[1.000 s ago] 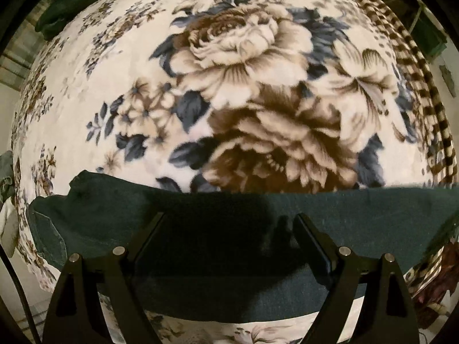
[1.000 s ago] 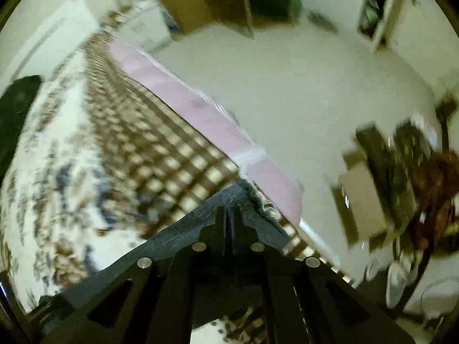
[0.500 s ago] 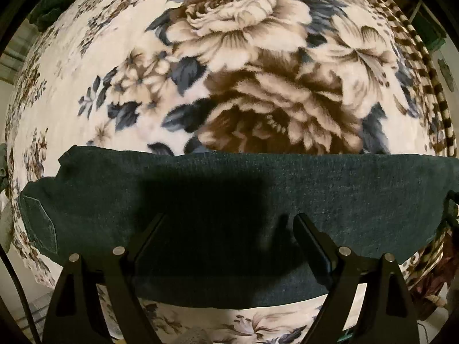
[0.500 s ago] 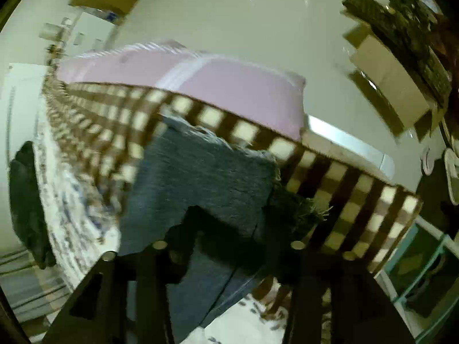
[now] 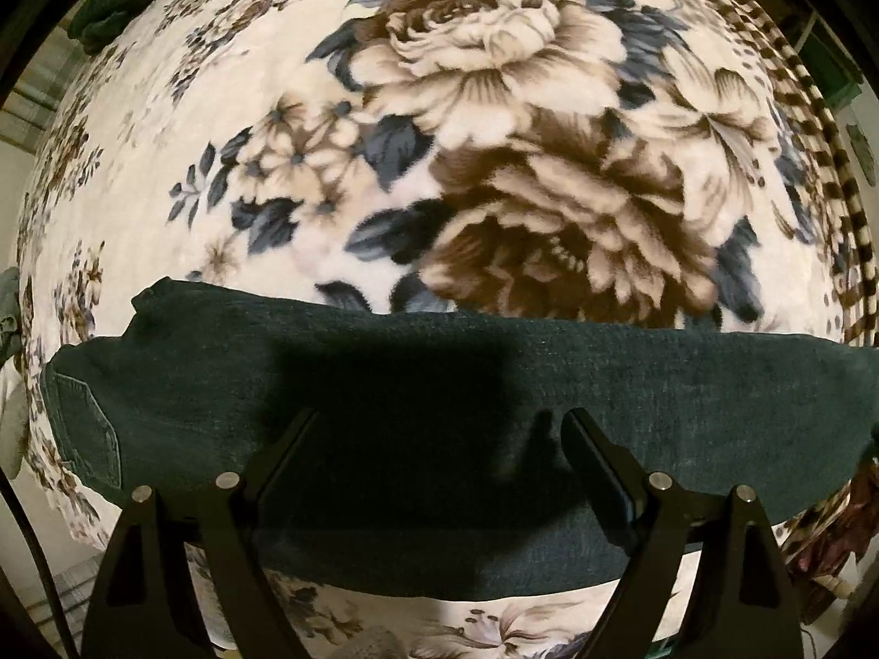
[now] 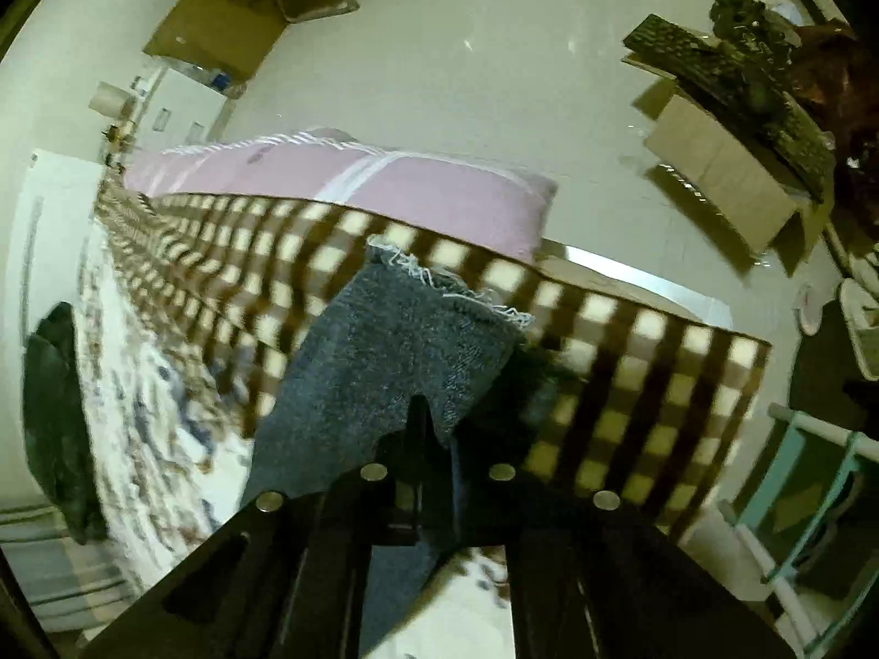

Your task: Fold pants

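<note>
Dark denim pants [image 5: 384, 384] lie folded lengthwise in a long band across the near part of a floral blanket [image 5: 494, 137], a back pocket at the left end. My left gripper [image 5: 439, 423] is open and empty, hovering over the middle of the pants. In the right wrist view the leg end of the pants [image 6: 395, 340], with a frayed hem, lies at the bed's checked edge. My right gripper [image 6: 426, 417] is shut on the pants near that hem.
A checked brown-and-cream border [image 6: 604, 340] runs along the bed edge, with a pink sheet [image 6: 384, 186] beyond it. Another dark garment [image 6: 49, 412] lies at the far side of the bed. Cardboard boxes [image 6: 714, 176] and clutter stand on the floor.
My right gripper, open half a second ago, has closed on the leg end of the pants. The left gripper has drawn back a little over the pants and stays open.
</note>
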### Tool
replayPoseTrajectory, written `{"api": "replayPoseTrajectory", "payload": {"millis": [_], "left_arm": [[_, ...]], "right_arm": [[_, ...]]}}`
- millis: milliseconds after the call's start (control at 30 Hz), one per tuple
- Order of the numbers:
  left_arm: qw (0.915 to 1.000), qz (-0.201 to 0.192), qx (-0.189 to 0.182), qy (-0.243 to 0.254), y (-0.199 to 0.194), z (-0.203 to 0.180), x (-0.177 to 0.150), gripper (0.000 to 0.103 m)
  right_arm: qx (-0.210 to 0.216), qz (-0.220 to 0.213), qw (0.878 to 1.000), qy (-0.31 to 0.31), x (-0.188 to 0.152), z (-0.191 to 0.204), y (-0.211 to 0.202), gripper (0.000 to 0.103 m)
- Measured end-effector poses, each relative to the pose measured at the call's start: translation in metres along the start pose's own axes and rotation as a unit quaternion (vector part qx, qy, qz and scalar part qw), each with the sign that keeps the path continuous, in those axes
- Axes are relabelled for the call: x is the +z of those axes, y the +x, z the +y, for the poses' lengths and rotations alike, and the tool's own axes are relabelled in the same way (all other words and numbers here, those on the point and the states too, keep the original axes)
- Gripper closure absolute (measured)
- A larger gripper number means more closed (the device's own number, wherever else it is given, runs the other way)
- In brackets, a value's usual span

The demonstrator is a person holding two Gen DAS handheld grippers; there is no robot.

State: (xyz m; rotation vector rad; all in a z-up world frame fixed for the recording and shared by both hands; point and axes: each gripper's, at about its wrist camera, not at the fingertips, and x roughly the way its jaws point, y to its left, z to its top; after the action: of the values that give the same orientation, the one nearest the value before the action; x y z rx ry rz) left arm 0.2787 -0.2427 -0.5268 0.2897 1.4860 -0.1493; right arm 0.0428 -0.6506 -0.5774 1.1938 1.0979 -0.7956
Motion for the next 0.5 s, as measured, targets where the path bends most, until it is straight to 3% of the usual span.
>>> {"api": "replayPoseTrajectory", "payload": {"millis": [100,200,267,367,500], "left_arm": [[1.0000,-0.002,0.002,-0.002,0.001,0.008,0.000,0.016],[0.9999,-0.007,0.006,-0.012,0.002,0.025,-0.004,0.016],[0.9995,-0.003,0.002,-0.030,0.003,0.048,-0.007,0.013],[0.9981,-0.004,0.000,-0.062,0.004,0.094,-0.013,0.001],[0.9929,-0.010,0.016,-0.117,0.002,0.180,-0.023,0.001]], "right_arm": [[-0.053,0.052,0.997,-0.028,0.003,-0.001,0.032,0.087],[-0.106,0.073,0.987,-0.095,-0.004,0.026,0.035,0.063],[-0.123,0.067,0.976,-0.167,-0.022,0.062,0.019,0.031],[-0.092,0.088,0.952,-0.279,-0.074,0.134,0.002,0.029],[-0.019,0.190,0.899,-0.395,-0.174,0.241,0.018,0.029]]}}
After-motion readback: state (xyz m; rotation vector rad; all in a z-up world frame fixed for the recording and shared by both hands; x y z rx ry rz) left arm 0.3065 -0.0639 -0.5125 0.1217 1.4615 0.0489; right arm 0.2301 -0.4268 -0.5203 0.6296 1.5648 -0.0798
